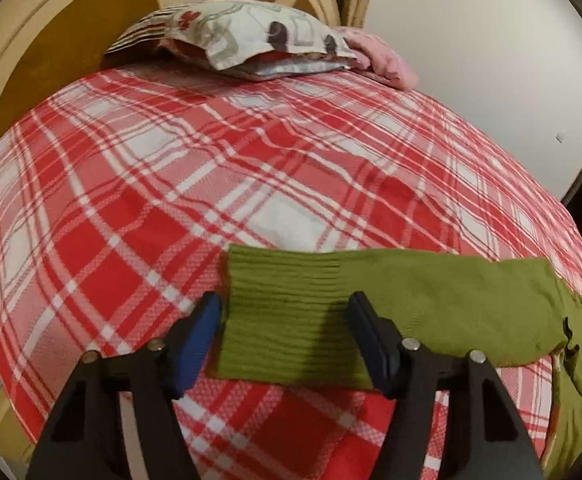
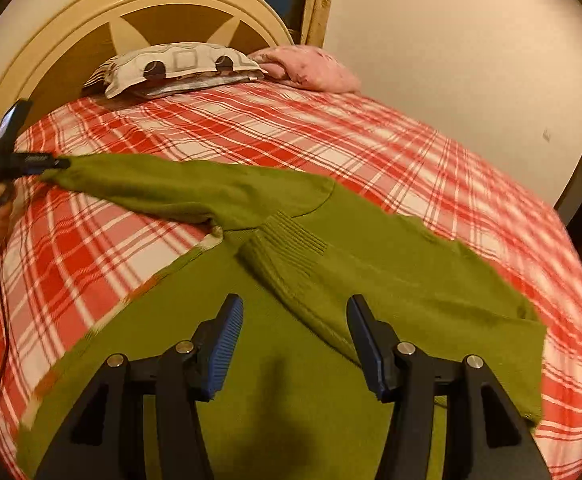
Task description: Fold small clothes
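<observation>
Left claw (image 1: 285, 336) spread astride the sweater's cuff (image 1: 279, 312), apparently untouched; pinching it to fold the sleeve comes next.

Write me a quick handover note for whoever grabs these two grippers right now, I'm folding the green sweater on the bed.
Left gripper: open, straddling the ribbed cuff of the outstretched left sleeve, pads not pressing on it.
Right gripper: open, holding nothing, over the sweater body.
Green sweater: lies flat on the red plaid bedspread. The other sleeve is already folded across the body, its cuff near the middle.
Done: one sleeve folded in.
Left: grip the outstretched cuff, fold that sleeve across too, then probably fold the body in half.
</observation>
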Demonstrator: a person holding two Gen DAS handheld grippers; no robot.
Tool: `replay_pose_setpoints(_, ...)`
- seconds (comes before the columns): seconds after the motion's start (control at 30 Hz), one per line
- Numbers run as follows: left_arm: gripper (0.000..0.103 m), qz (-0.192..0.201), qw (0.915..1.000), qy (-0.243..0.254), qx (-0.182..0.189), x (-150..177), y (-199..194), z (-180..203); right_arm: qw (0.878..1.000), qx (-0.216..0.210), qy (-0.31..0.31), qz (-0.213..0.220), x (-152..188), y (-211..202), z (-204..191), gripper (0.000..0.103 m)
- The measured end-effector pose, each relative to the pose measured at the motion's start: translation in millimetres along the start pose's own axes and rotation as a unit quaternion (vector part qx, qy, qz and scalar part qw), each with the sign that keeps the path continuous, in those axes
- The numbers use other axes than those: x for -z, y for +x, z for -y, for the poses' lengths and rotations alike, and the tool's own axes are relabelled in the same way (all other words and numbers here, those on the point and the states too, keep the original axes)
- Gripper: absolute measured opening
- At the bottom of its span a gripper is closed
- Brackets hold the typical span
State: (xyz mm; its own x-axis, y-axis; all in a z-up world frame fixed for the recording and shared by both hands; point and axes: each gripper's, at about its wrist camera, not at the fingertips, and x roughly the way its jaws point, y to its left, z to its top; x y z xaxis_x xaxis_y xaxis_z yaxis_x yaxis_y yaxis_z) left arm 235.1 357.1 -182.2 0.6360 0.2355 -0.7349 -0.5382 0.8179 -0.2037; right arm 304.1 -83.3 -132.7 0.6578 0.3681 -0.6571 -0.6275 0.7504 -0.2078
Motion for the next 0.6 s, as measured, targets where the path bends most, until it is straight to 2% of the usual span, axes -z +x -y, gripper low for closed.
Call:
replay_pose_setpoints(0.07, 0.044, 0.003, 0.9999, 0.011, -0.009, 0.1, 1.4, 2.5, 1.000, -0.005, 0.005, -0.001, 6.9, -6.0, -3.2, 0.055)
replay_pose_setpoints(0.1, 0.020, 0.003, 0.9999, 0.015, -0.007, -0.3, 1.0, 2.4, 1.000, -0.006, 0.007, 0.000, 9.5, -8.0, -3.5, 0.055)
replay_pose_setpoints(0.13, 0.007, 0.000, 0.9998, 0.018, 0.008, -1.5, -0.4, 2.1, 1.000, -0.006, 0.008, 0.000, 12.8, -10.3, -5.0, 0.055)
replay_pose_setpoints(0.2, 0.007, -0.006, 0.9997, 0.013, 0.021, -4.3, -4.3, 1.2, 1.000, -0.007, 0.011, 0.001, 19.1, -14.7, -8.1, 0.055)
replay_pose_setpoints(0.37, 0.006, 0.013, 0.9992, 0.008, 0.038, -11.9, -26.4, 8.6, 1.000, -0.004, 0.018, -0.006, 30.4, -17.6, -8.8, 0.055)
replay_pose_setpoints(0.6, 0.006, 0.019, 0.9926, -0.013, 0.119, -27.2, -62.1, 36.6, 0.998, 0.003, 0.066, 0.003, 42.7, -35.1, 11.8, 0.055)
